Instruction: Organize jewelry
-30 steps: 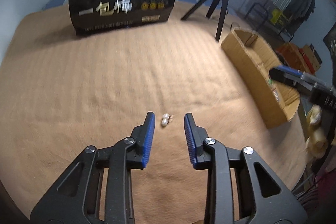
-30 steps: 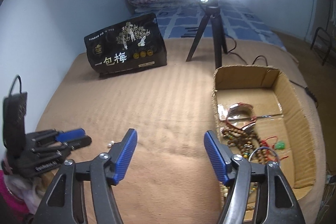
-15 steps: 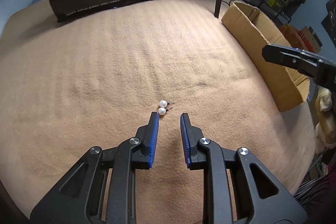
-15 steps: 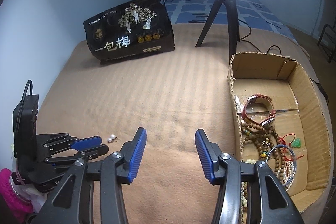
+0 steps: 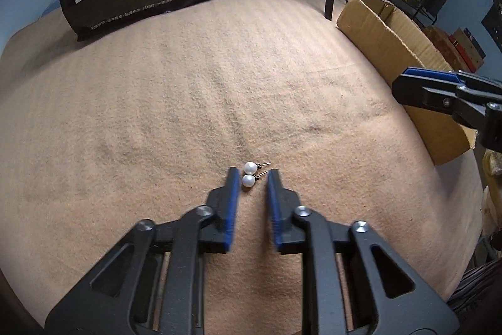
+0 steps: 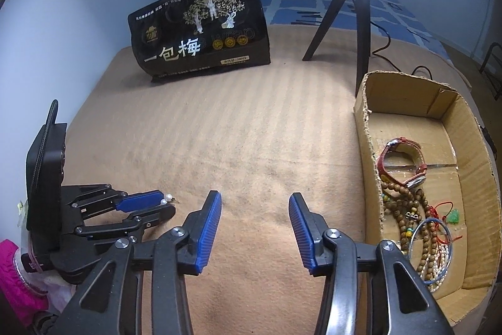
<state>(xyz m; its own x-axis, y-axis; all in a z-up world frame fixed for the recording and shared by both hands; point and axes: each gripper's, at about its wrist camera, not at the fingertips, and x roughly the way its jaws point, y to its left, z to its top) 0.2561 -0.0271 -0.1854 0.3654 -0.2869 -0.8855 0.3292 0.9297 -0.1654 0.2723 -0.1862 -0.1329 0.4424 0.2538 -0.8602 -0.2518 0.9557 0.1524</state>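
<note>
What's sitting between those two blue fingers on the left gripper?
In the left wrist view, two pearl earrings lie on the tan blanket at the fingertips of the left gripper; its jaws are apart, not touching them.

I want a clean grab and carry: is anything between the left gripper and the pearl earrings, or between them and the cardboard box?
Nothing visible. The pearl earrings lie at the left gripper's open fingertips. Toward the cardboard box is bare blanket; the right gripper hangs beside that path.
</note>
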